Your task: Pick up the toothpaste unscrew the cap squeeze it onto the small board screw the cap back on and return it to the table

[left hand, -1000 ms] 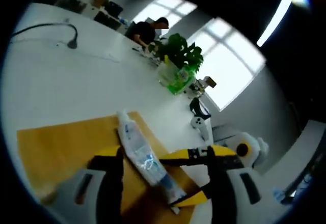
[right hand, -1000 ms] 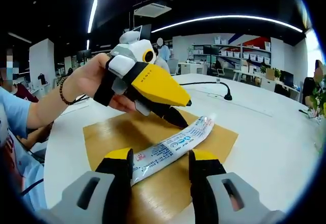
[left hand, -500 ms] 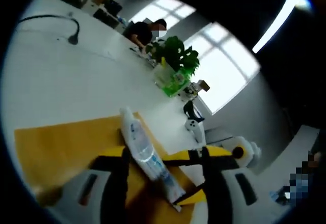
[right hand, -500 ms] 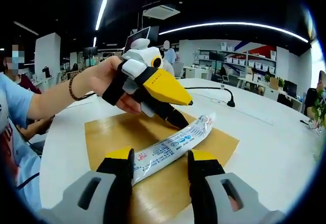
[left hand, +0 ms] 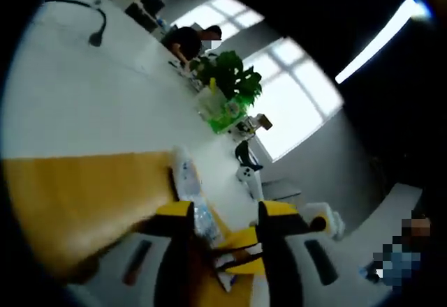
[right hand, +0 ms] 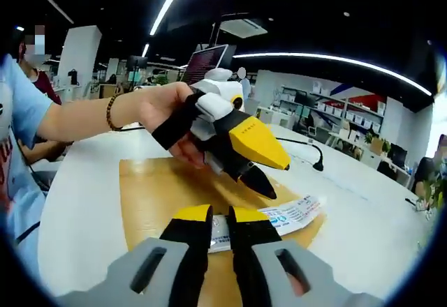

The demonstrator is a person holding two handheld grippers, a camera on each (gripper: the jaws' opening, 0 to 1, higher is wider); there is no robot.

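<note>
Toothpaste (right hand: 279, 218), a flat soft tube with white skin and blue print, lies on the board (right hand: 150, 195) in the right gripper view. The right claw (right hand: 215, 231) has its 2 yellow-tipped black jaws drawn close together on the tube's near end, with only a narrow slit between them, so it grips the tube. The tube's far end juts out to the right past the jaws, toward the board's edge.

The board is a thin rectangular slab of tan wood grain, lying flat on the smooth white table (right hand: 77, 209). Just above the tube hangs the left claw (right hand: 269, 185), a glossy yellow wedge narrowing to a black beak; its tips sit together with no gap visible and nothing between them, just above the tube. A hand (right hand: 164, 118) with a beaded wristband holds it.

In the left gripper view, the left claw (left hand: 225, 216) shows 2 yellow-capped jaws rising with a gap between them, the tube (left hand: 192, 195) lying on the board (left hand: 77, 195) beyond them. The picture is blurred. A leafy plant (left hand: 227, 77) stands farther along the table (left hand: 84, 98).
</note>
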